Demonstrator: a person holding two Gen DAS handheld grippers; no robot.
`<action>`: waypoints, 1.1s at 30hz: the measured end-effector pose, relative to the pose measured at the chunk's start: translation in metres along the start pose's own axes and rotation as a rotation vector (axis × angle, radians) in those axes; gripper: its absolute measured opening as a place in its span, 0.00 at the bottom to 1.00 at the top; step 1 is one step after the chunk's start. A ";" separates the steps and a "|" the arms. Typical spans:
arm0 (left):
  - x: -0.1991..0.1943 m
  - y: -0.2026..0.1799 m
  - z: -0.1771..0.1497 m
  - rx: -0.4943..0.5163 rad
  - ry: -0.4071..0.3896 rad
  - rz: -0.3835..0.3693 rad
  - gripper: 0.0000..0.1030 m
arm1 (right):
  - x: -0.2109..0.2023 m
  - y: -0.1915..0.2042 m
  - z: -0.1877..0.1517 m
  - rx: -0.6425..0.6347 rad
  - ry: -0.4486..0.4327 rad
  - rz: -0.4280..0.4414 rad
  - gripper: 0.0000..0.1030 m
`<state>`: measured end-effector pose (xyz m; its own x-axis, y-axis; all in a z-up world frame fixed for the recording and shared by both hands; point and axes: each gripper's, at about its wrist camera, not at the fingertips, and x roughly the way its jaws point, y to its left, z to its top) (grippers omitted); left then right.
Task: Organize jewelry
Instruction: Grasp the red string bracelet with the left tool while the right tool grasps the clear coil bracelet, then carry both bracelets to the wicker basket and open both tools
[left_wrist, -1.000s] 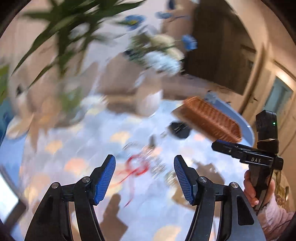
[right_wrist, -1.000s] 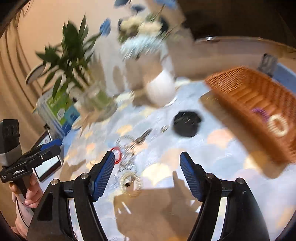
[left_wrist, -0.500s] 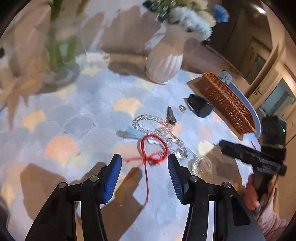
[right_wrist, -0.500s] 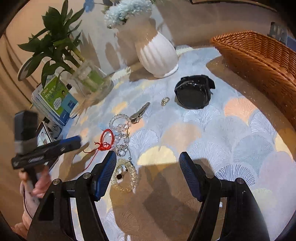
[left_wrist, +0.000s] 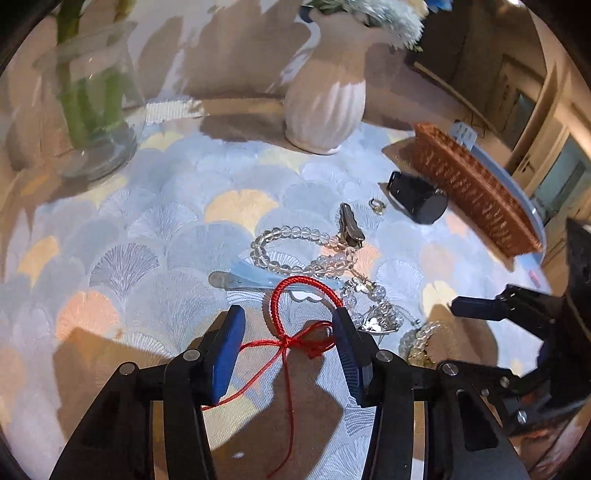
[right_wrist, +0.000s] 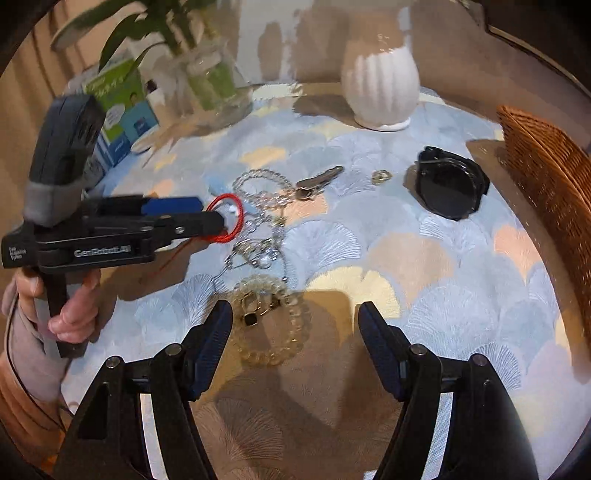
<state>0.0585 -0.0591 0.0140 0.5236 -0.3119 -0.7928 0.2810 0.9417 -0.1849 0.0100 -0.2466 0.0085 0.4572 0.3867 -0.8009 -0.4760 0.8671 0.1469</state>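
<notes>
A red cord bracelet (left_wrist: 275, 306) lies on the patterned cloth, its knot between the fingers of my left gripper (left_wrist: 288, 343). The jaws are closing and the pads stand clear of the cord. In the right wrist view the left gripper (right_wrist: 212, 213) reaches in from the left to the red loop (right_wrist: 236, 230). My right gripper (right_wrist: 293, 317) hangs over a clear bead bracelet (right_wrist: 299, 332) with a dark charm. Its jaws are closing too, still wide of the beads. A tangle of silver chain (right_wrist: 258, 251) lies between the two bracelets.
A clear bead strand (left_wrist: 280, 232), a pale blue hair clip (left_wrist: 251, 280), a metal clip (left_wrist: 351, 225), a small ring (left_wrist: 377, 205) and a black watch (left_wrist: 417, 197) lie further back. A wicker basket (right_wrist: 546, 177) stands right, a white vase (right_wrist: 380, 88) and a glass vase (left_wrist: 92, 110) behind.
Both grippers have dropped toward the table and tipped down. The left one has closed in around the red cord's knot and narrowed. The right one now frames the clear bead bracelet.
</notes>
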 end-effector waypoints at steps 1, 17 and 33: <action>0.001 -0.002 0.000 0.011 -0.002 0.017 0.46 | -0.001 0.002 -0.001 -0.011 -0.002 -0.002 0.60; -0.005 0.008 -0.001 -0.056 -0.047 0.015 0.04 | -0.011 0.020 -0.007 -0.092 -0.077 0.005 0.13; -0.080 -0.011 0.005 0.013 -0.244 -0.147 0.04 | -0.030 -0.002 -0.004 0.015 -0.138 0.109 0.13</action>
<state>0.0171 -0.0453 0.0825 0.6538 -0.4676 -0.5949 0.3779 0.8829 -0.2786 -0.0057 -0.2615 0.0303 0.5025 0.5175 -0.6926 -0.5180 0.8216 0.2381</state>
